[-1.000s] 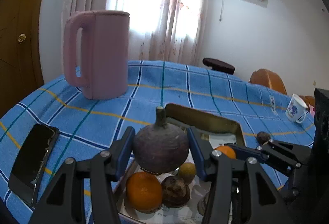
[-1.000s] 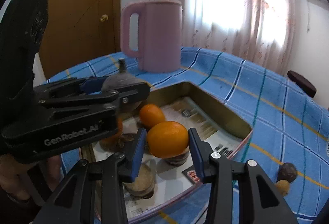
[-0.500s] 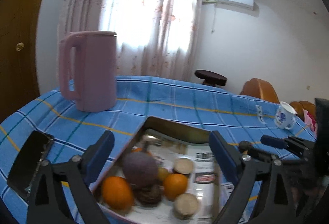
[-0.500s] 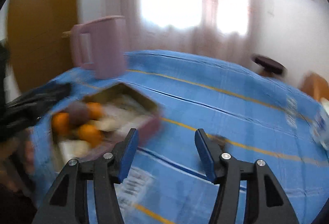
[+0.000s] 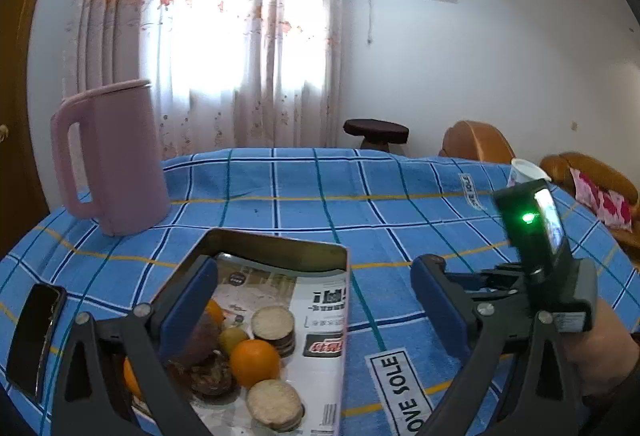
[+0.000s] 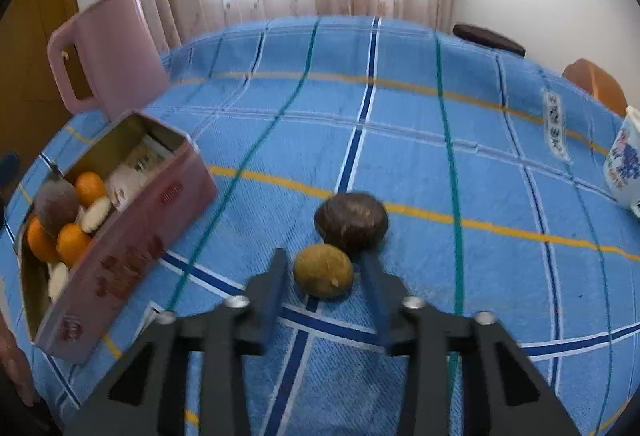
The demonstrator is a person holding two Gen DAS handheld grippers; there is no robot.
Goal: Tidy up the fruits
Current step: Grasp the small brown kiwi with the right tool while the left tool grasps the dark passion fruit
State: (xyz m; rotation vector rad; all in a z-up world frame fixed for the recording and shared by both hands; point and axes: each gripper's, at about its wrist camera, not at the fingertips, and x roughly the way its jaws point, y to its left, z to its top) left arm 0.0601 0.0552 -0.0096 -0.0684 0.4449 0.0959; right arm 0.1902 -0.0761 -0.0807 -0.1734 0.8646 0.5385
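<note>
As right tool (image 6: 323,274) tilts down, straddling yellow fruit (image 6: 323,270)

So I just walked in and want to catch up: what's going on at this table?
A person with a tool in each hand is sorting fruit into a tin. The right tool has closed on a small yellow-green fruit lying on the blue cloth beside a dark brown fruit. The left tool hangs above the tin, its jaws opening with nothing between them. The tin already holds oranges, a purple fruit and pale round pieces.
</note>
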